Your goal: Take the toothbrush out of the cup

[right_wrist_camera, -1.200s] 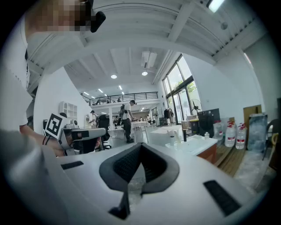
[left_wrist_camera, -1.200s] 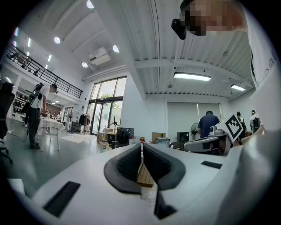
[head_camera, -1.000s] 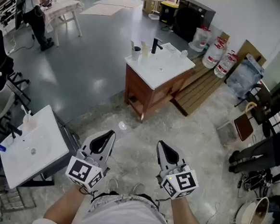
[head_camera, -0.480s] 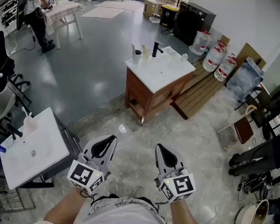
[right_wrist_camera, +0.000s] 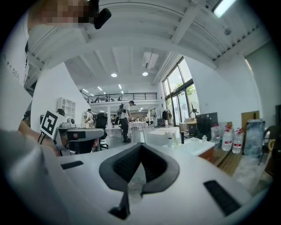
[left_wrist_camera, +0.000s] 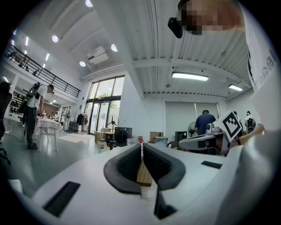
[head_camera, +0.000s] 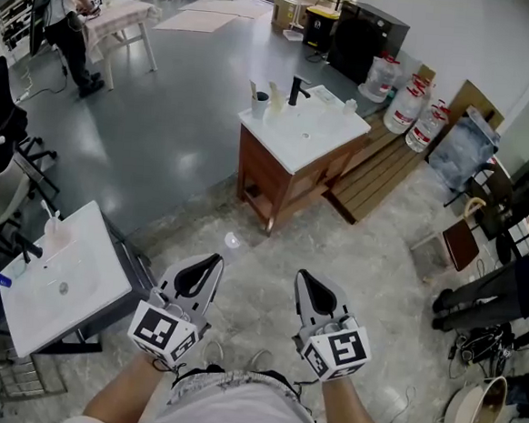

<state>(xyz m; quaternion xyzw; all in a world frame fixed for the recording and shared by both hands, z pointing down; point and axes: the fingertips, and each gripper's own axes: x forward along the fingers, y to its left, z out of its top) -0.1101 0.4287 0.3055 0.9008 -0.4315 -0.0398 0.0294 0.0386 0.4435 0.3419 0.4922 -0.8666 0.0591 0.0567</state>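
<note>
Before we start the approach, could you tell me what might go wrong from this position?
1. Both the left tongs and the right tongs are shut and empty; arriving like that could knock the cup instead of gripping the toothbrush.
2. The cup stands near the corner of the vanity top, close to the black faucet; a sideways pull might tip it off.

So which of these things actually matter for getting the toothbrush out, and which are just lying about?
For the job: cup, toothbrush standing in it, washstand under them, left tongs and right tongs, both shut and empty.
Just lying about: black tap, water jugs, wooden pallet, second white basin at left.
</note>
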